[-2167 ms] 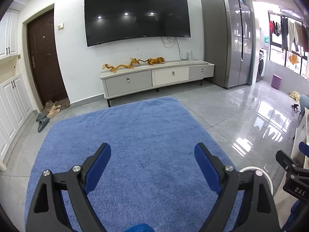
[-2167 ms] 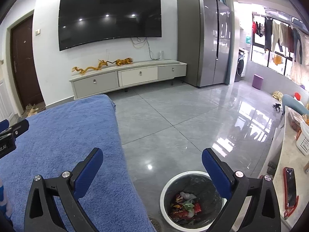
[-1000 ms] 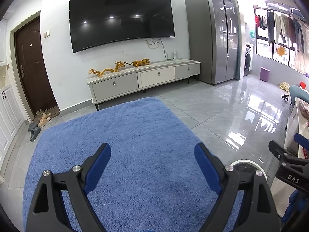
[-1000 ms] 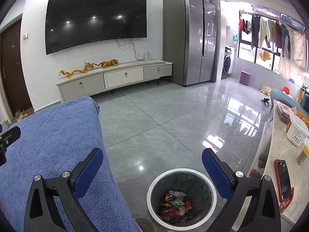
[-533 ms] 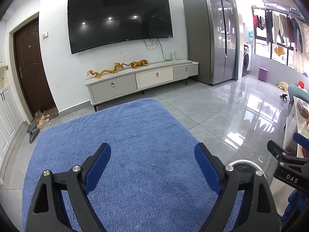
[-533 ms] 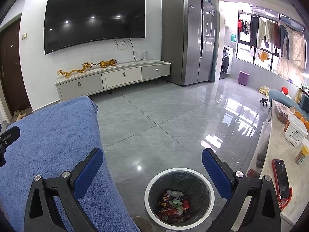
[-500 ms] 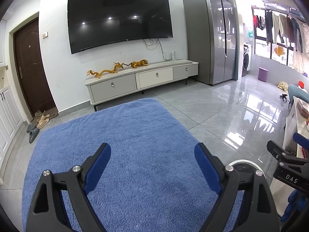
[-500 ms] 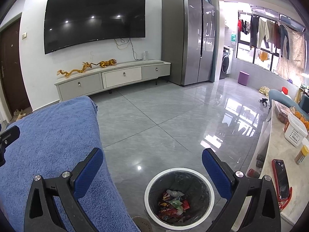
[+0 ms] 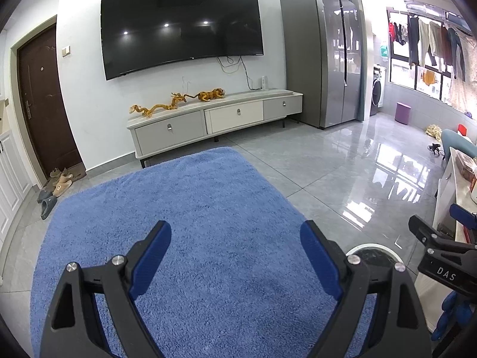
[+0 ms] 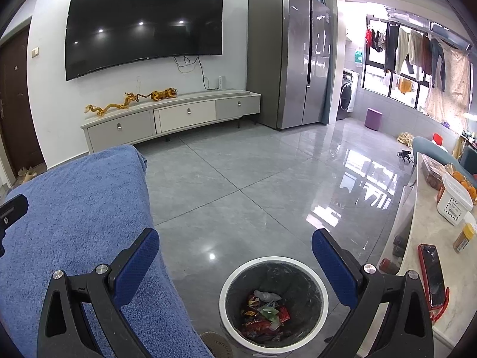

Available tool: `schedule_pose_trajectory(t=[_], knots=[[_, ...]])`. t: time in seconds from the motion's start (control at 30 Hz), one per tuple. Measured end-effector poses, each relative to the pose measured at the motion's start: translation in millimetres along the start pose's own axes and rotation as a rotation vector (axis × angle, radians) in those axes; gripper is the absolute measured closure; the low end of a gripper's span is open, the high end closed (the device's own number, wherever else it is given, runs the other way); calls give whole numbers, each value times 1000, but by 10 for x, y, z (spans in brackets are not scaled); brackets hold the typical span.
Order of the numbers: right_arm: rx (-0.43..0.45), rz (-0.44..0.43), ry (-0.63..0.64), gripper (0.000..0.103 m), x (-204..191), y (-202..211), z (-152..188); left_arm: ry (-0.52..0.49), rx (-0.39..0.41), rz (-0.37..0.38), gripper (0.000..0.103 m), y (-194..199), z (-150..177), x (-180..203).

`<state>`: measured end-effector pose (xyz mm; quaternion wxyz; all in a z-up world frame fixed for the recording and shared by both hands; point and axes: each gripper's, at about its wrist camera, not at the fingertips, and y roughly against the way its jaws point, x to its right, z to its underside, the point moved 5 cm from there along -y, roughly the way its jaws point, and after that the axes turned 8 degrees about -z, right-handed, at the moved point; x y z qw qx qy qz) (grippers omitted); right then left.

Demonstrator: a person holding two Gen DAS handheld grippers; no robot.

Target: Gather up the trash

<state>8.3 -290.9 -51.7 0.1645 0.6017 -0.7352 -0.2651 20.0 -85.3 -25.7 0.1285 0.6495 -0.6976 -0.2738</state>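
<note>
Trash: a heap of crinkly wrappers (image 10: 265,313), red, orange, green and white, lies at the bottom of the bin.
Bin: a round bin (image 10: 316,280) with a white rim and a dark liner stands on the floor, just beside the blue cloth. In the right wrist view it sits low between the two fingers. In the left wrist view only a bit of its rim (image 9: 372,246) peeks out behind the right finger.
Right gripper: the right gripper (image 10: 235,256) hangs over the bin, its blue fingers (image 10: 135,264) spread wide with nothing between them.
Left gripper: the left gripper (image 9: 235,253) is over the blue cloth, its fingers (image 9: 150,261) also spread wide and holding nothing.
Blue cloth: a big fluffy blue cloth (image 9: 193,208) covers the table (I cannot see any trash on it).
Side table: a pale table (image 10: 417,238) on the right carries a phone in a red case (image 10: 432,274), a white basket (image 10: 454,198) with oranges behind it, and a small jar (image 10: 463,232).
Floor: shiny grey tiles (image 10: 268,185).
Far wall: a big dark TV (image 10: 143,26) hangs over a long low cabinet (image 10: 173,117) with golden animal figures (image 10: 131,101) on top. A tall grey fridge (image 10: 289,56) stands next to it.
Far right: clothes (image 10: 417,50) hang by the window.
</note>
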Motion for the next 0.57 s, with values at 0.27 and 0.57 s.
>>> schedule_pose_trajectory(t=[0.27, 0.57], knots=[[-5, 4, 3, 0, -2, -23, -1, 17, 3, 19, 15, -5, -5, -3], [-8, 8, 6, 0, 1, -29, 15, 30, -6, 41, 15, -31, 0, -6]])
